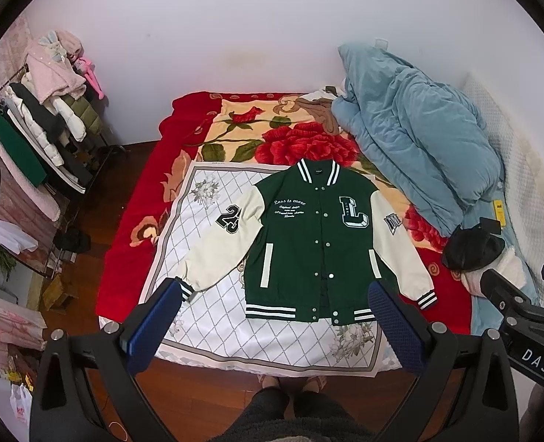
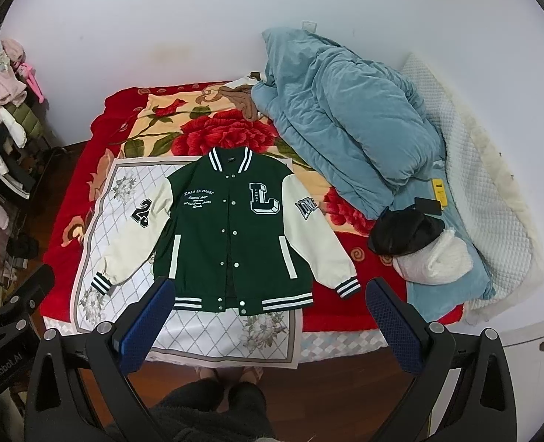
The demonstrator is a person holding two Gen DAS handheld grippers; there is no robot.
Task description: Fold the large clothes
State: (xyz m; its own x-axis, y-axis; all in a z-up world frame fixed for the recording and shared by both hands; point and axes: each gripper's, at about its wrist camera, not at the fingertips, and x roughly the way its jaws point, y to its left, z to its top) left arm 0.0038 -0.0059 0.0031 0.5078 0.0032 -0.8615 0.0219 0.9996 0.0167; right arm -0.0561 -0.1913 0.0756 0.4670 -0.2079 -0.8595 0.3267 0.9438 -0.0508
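Both my left gripper and right gripper hang wide open, empty, over the jacket spread on the white cloth mid-frame; bed, blue duvet upper right.

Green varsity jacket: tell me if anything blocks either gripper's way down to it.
Nothing visible does. The green varsity jacket lies flat and uncovered on the white sheet, and both the left gripper and right gripper hover open above its hem.

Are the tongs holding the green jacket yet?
No. Both tongs, left and right, are open and empty above the jacket, which lies flat.
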